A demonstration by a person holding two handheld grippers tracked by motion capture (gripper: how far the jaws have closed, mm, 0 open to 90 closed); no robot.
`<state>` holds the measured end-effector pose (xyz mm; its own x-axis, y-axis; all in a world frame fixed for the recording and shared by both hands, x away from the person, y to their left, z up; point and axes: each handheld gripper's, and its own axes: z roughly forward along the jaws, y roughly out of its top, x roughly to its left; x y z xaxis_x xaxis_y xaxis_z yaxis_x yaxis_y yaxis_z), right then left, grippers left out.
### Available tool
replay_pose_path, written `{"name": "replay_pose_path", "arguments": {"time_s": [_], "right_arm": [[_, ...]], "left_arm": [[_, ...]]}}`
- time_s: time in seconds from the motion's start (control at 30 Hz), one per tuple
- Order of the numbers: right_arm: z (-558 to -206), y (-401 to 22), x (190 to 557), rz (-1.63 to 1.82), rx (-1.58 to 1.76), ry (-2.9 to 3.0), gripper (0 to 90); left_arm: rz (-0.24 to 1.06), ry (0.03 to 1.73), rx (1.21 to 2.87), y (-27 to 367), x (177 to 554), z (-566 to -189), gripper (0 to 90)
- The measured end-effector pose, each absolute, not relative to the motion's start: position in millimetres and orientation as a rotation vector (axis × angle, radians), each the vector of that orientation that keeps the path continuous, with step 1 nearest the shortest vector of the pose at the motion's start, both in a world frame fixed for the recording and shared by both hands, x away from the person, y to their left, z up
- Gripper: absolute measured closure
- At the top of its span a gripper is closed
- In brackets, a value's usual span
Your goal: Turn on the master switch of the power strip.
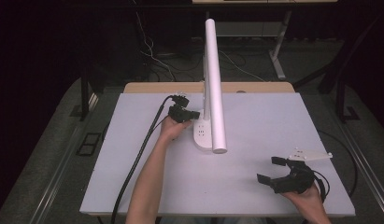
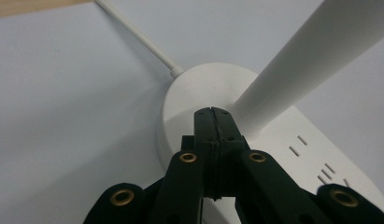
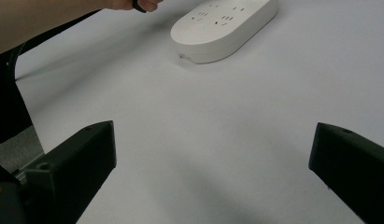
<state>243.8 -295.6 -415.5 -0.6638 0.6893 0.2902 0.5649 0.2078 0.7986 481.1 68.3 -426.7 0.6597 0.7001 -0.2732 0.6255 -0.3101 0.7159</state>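
A: What's at the left of the white table (image 1: 133, 154)?
B: The left gripper (image 2: 212, 112), jaws pressed together, tip on the lamp base (image 2: 189, 93) mid-table; dark floor with cables (image 1: 152, 56) behind.
A: And rightward?
B: The right gripper (image 1: 273, 170), jaws spread with nothing between them, near the front edge.

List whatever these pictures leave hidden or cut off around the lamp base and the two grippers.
- Left gripper view: whether the left gripper, jaws shut, touches the lamp base; its own tips cover the spot.
- Left gripper view: the white tube runs off the top right edge.
- Right gripper view: the base's far end is cut off by the top edge.
- High view: the right gripper's open jaws are small.
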Motion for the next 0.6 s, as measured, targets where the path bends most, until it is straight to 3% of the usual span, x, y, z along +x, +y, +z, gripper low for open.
{"name": "replay_pose_path", "arguments": {"time_s": [0.1,0.33,0.5,0.6], "right_arm": [[-415.2,-295.9,243.4,1.456,1.224,2.335,0.1],[-415.2,-296.0,243.3,1.455,1.225,2.334,0.1],[-414.8,-296.7,242.5,1.456,1.229,2.330,0.1],[-414.8,-297.5,242.7,1.456,1.230,2.327,0.1]], "left_arm": [[0.077,1.064,1.967,67.5,481.3,-428.7,90.0],[0.092,1.012,2.046,70.5,482.2,-426.8,90.0],[0.077,1.057,1.982,67.1,482.2,-428.7,90.0],[0.094,1.025,2.054,69.2,482.6,-426.9,90.0]]}}
